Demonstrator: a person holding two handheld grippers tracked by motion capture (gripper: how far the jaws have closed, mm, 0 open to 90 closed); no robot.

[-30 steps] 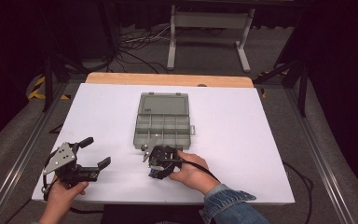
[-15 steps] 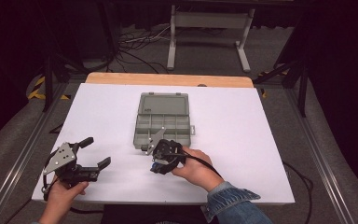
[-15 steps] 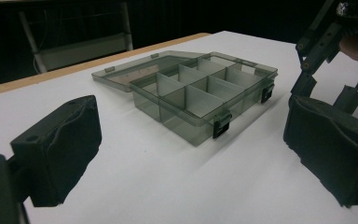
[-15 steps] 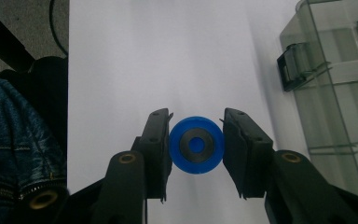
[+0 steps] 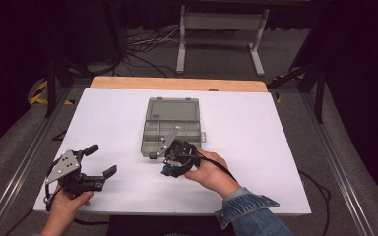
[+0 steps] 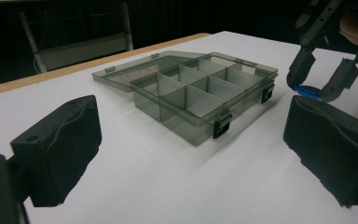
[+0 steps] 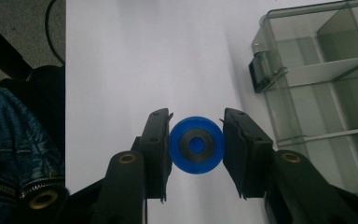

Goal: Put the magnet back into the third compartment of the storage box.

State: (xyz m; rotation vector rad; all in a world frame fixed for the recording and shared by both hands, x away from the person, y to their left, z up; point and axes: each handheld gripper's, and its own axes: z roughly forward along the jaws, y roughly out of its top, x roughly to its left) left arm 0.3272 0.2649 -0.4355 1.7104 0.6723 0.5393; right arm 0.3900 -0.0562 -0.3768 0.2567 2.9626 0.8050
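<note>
While the blue disc (image 7: 196, 144) sits pinched edge to edge between the two black jaws of your right gripper (image 7: 196, 145), it hangs clear of the white table (image 5: 275, 147), just beside the near left corner of the grey compartment box (image 7: 326, 84). In the right gripper view the disc faces the camera flat, with a dark ring and a blue centre, and the box's black latch (image 7: 260, 70) lies just beyond it. From the left gripper view you see the same disc as a thin blue edge (image 6: 309, 91) at the tips of that gripper, above the table and near the box's latched front wall. The box (image 5: 173, 129) stands open in the middle of the table, its lid laid back flat on the far side. Your left gripper (image 5: 98, 164) rests low near the table's near left corner, well apart from the box, jaws spread wide with nothing between them.
</note>
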